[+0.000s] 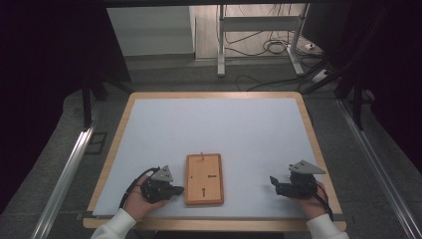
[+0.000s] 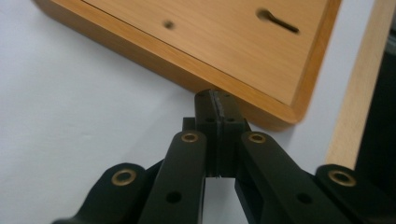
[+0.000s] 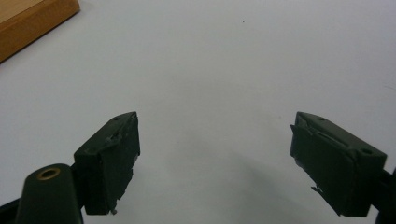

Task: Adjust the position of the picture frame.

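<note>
A smooth rectangular wooden board (image 1: 204, 179) is lying on the matte white counter (image 1: 209, 129); left gripper (image 1: 178, 189) fingers are pressing together, empty, right gripper (image 1: 272, 180) fingers are gaping wide.

In the left gripper view the wooden board (image 2: 219, 51) runs off the frame at twelve o'clock, so its far end is cut away, and the closed jaws cover a short stretch of its near edge at six o'clock. In the right gripper view just a corner of the board (image 3: 28, 23) enters at ten o'clock. In the high view its small dark marks (image 1: 204, 181) are too tiny to identify.
</note>
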The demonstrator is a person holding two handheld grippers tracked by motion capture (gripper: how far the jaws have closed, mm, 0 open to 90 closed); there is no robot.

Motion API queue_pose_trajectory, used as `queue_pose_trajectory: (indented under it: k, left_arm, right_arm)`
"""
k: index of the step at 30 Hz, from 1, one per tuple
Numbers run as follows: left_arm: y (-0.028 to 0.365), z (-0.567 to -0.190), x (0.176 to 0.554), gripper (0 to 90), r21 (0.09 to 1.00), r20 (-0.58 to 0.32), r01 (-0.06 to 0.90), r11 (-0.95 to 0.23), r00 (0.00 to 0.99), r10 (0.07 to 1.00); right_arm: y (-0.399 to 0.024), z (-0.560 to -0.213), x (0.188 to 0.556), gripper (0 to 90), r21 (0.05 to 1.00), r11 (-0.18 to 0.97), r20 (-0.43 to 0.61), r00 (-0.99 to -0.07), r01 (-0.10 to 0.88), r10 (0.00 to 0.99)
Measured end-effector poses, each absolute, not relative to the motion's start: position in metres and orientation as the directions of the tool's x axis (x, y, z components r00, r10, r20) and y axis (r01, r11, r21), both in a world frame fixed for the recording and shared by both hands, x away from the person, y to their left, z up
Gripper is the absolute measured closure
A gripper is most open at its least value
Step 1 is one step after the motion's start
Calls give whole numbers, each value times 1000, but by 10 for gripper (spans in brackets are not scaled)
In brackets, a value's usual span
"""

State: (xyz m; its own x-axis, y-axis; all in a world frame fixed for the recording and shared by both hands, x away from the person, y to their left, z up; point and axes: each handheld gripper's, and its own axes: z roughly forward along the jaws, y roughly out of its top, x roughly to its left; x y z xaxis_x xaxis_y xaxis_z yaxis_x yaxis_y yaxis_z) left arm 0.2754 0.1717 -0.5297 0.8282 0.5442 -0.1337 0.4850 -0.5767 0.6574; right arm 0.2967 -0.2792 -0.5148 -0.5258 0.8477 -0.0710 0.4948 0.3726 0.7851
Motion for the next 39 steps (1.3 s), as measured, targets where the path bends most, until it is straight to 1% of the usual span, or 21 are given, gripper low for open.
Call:
queue_pose_trajectory:
  k: [2,3,7,11,12,14,17,20,21,27,29,33,39]
  left_arm:
    - [175,-530,284,900,651,-126,509,-563,804,581]
    - [175,-530,284,900,651,-126,509,-563,804,581]
    - [177,-530,303,900,649,-114,538,-538,768,630]
    - [172,-529,314,900,654,-114,535,-535,769,629]
    - [168,-528,321,900,662,-138,541,-518,768,626]
    - [164,-526,325,900,655,-96,529,-540,767,634]
    - [165,-525,331,900,657,-112,540,-527,760,640]
    - [167,-528,334,900,640,-104,548,-538,756,646]
    - [169,-531,335,900,636,-113,556,-535,753,648]
    - [166,-531,336,900,643,-109,546,-536,759,642]
    - [168,-533,340,900,650,-143,561,-513,753,642]
    - [164,-532,343,900,649,-129,552,-523,758,639]
    - [161,-532,346,900,655,-152,555,-512,761,631]
  right_arm:
    - [-280,-515,297,163,785,372,-72,-524,495,849]
    - [-280,-515,297,163,785,372,-72,-524,495,849]
    - [-280,-515,297,163,785,373,-72,-525,494,848]
    - [-280,-514,297,163,786,370,-68,-525,495,849]
    - [-280,-514,297,163,786,369,-67,-525,496,848]
    - [-280,-514,296,163,787,365,-59,-528,498,847]
    - [-280,-513,295,163,789,356,-42,-535,500,844]
    - [-279,-513,295,163,788,360,-44,-538,499,842]
    - [-280,-514,295,163,788,361,-45,-538,499,841]
    - [-280,-514,296,163,788,356,-43,-532,502,846]
    - [-280,-514,296,163,786,357,-45,-530,504,847]
    - [-278,-515,298,163,785,360,-45,-533,505,845]
    - [-279,-515,297,163,783,361,-45,-533,506,845]
